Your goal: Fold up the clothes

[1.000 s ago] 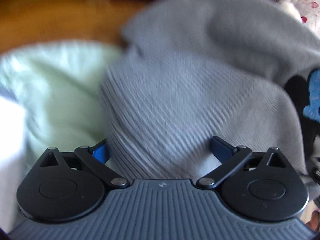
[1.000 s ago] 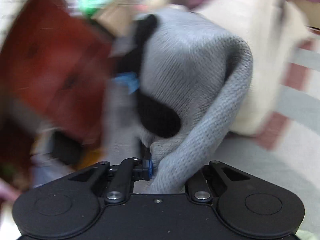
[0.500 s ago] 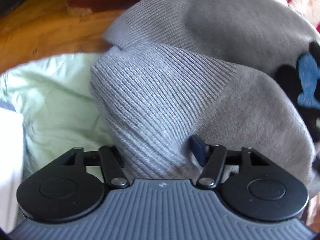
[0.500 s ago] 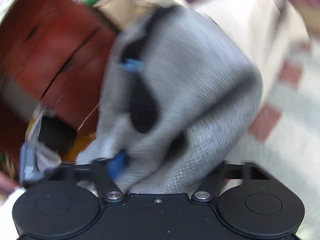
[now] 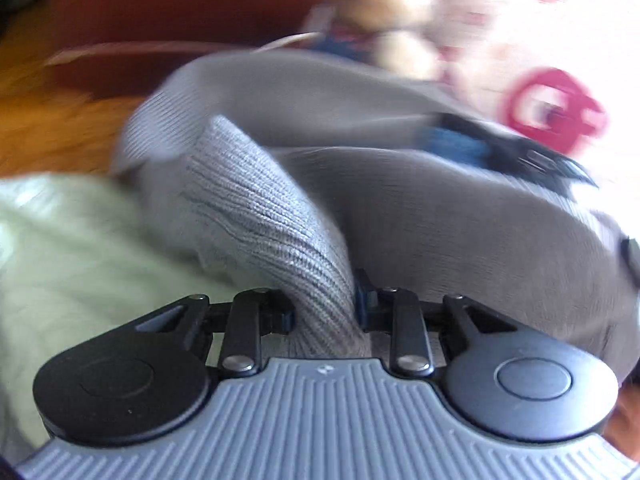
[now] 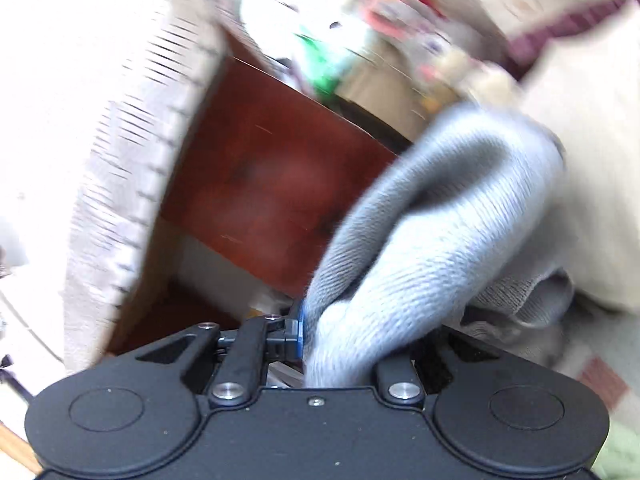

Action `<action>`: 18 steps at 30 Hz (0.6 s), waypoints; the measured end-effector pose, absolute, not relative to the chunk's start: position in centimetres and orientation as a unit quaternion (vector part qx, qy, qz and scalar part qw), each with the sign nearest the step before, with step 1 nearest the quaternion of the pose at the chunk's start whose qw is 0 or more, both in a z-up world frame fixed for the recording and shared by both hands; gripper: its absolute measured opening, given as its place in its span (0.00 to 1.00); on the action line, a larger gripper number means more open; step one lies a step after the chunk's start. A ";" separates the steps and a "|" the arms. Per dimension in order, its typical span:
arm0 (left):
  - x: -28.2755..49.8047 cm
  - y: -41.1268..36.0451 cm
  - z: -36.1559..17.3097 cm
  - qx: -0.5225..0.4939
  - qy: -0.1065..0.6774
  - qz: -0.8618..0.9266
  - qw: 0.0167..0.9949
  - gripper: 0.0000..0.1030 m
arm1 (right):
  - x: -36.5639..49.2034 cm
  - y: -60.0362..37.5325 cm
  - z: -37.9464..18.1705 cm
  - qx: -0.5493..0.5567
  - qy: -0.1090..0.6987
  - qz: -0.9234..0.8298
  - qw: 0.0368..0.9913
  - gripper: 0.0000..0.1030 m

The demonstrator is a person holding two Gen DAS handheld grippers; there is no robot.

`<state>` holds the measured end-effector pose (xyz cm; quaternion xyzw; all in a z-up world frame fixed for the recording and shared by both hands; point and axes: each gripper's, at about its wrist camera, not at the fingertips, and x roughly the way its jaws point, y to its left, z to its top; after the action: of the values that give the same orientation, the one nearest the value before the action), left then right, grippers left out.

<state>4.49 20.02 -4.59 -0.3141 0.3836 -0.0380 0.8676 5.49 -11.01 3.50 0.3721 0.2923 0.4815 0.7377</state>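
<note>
Grey knit sweater (image 5: 400,208) bunched above pale green cloth (image 5: 80,248). Left gripper (image 5: 324,312) jaws closing, ribbed fold pinched between. Right gripper (image 6: 344,340) jaws closing, clamped on sweater fold; red-brown wooden furniture (image 6: 272,176) behind.

One grey knitted sweater (image 5: 260,216) shows in both wrist views. Two hand-held grippers are in sight, the left hand-held gripper (image 5: 324,312) and the right hand-held gripper (image 6: 340,336), one per view. One pale green cloth (image 5: 80,264) lies at near left. One reddish-brown wooden cabinet (image 6: 272,184) stands beyond.
</note>
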 end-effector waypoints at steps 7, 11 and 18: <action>2.8 12.0 2.4 -0.290 0.317 -0.194 0.882 0.25 | 3.2 -20.5 12.4 0.345 0.169 0.469 0.795 0.12; 4.2 6.4 3.8 -0.288 0.312 -0.267 0.865 0.25 | 2.3 -25.3 17.0 0.295 0.140 0.428 0.843 0.08; 10.0 -7.4 4.7 -0.237 0.317 -0.401 0.826 0.25 | 3.1 -36.3 18.7 0.258 0.121 0.261 0.922 0.07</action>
<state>10.01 -7.40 4.70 -0.2372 0.3174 -0.4015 0.8257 3.09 -36.28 18.67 0.2580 0.1210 0.2613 0.9222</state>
